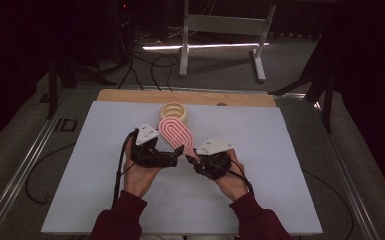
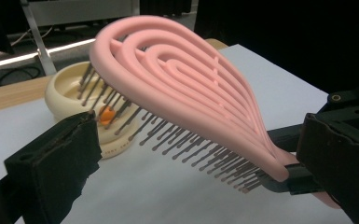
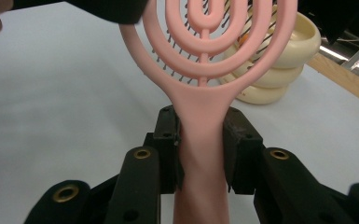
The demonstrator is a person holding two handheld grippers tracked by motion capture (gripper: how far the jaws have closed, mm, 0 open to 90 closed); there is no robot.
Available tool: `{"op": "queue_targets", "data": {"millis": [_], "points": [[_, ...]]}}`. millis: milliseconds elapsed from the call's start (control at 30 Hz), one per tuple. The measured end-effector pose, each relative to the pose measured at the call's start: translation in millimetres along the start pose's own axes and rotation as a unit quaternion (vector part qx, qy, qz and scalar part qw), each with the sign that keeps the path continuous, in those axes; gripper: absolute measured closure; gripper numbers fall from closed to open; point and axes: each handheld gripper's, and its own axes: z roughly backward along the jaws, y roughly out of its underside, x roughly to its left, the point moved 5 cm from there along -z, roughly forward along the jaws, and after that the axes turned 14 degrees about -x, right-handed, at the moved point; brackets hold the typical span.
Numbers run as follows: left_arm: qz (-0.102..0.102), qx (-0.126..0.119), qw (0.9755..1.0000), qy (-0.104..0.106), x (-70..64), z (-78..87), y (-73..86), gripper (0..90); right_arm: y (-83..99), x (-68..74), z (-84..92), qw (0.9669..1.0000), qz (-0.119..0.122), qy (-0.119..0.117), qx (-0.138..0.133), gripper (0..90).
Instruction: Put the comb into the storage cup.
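The hairbrush [image 1: 176, 132] is the piece you are working with: a pink, vented paddle brush held up off the white mat [image 1: 280, 165], bristles down, with its head angled toward the cream bowl [image 1: 174, 111] at the far edge of the mat.

On the left, your left gripper [image 1: 172, 159] sits just beside the brush. In the left gripper view its jaws stand apart, one on either side of the brush head [image 2: 177, 88], and neither pad seems to press on it. I would call that side open and not yet holding anything.

In the middle, the brush hangs over the bowl. Through the bristles [image 2: 186, 144] you can see a small orange thing [image 2: 106, 115] at the bowl's rim; the frames do not let me say whether it lies in the bowl or is caught in the bristles.

On the right, your right gripper [image 1: 192, 161] has the handle. In the right gripper view both pads are clamped on the pink handle [image 3: 201, 135], one on each side, and the brush looks firmly carried.

So, as I judge it, the pick-up is done and the brush is over the bowl. What is left is whatever the left gripper is meant to do at the head, and setting the brush down.

No brand, label or readable writing shows on the brush, the bowl or the mat.
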Motion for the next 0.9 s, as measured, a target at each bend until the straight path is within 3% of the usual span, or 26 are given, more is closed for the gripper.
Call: {"op": "queue_targets", "data": {"millis": [267,367,433,567,667,833,900], "points": [[0.027,0.010,0.9995,0.012,-3.9,-6.5,0.0,8.2,-2.7,3.6,0.7,1.0000,0.004,-0.001,-0.009,70.2],[0.046,0.005,0.9986,0.025,-6.2,-7.7,-1.9,16.1,-3.7,5.8,1.5,0.9999,0.009,-0.003,-0.013,70.2],[0.048,0.005,0.9985,0.025,-6.7,-8.0,-2.3,18.3,-3.8,6.2,1.9,0.9999,0.009,-0.003,-0.014,70.2],[0.049,0.013,0.9984,0.025,-9.3,-9.5,-1.6,31.8,-5.1,5.3,3.4,0.9998,0.007,0.002,-0.021,70.2],[0.060,0.009,0.9978,0.027,-10.7,-10.2,-1.3,34.9,-5.2,5.4,3.4,0.9997,0.007,0.003,-0.022,70.2],[0.081,0.005,0.9963,0.031,-9.3,-11.0,-2.1,42.4,-5.4,7.0,3.4,0.9995,0.013,0.008,-0.027,70.2],[0.100,0.003,0.9941,0.042,-7.9,-11.1,-2.3,46.5,-5.0,6.8,3.4,0.9995,0.015,0.005,-0.025,70.3]]}}
